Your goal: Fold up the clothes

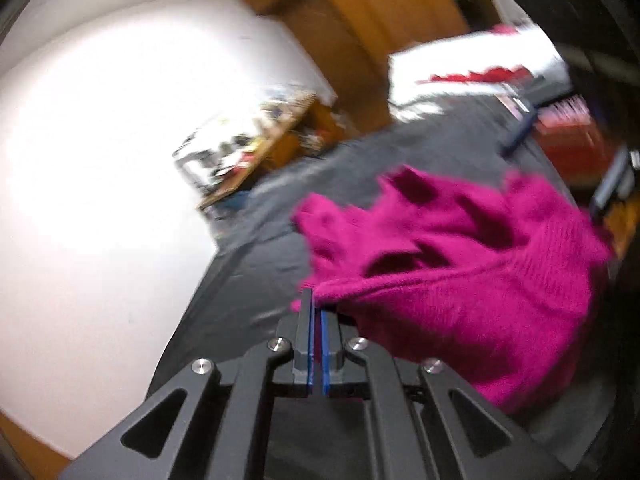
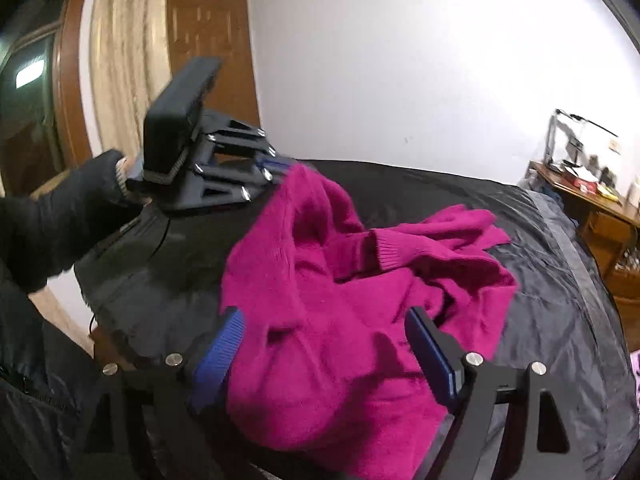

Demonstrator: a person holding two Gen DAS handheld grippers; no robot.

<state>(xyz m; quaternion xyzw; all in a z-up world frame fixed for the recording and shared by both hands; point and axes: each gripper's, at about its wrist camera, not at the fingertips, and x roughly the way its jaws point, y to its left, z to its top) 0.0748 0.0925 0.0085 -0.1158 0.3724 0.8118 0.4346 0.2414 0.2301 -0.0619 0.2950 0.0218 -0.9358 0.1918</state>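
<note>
Magenta knit is lying crumpled over much of the dark bed cover [image 2: 560, 280]: the sweater [image 2: 340, 300] is spreading from the near edge toward the middle, with one cuffed sleeve [image 2: 384, 254] folded across the top. The left gripper [image 2: 276, 168] is clenched on an edge of the sweater and is lifting it at the far left corner, while the right gripper [image 2: 324, 344] is standing released, its blue pads on both sides of the near fabric without pressing it. The risk I am seeing is that only one corner is being held; if the left hand is pulling further, the sweater is probably dragging into a bunch and not opening flat, and the thin pinch could be slipping off the loose knit. In the left wrist view everything is smearing with blur, so the amount of fabric between the pads [image 1: 325, 336] is hard to judge. The neckline and the second sleeve are hiding in the folds.
</note>
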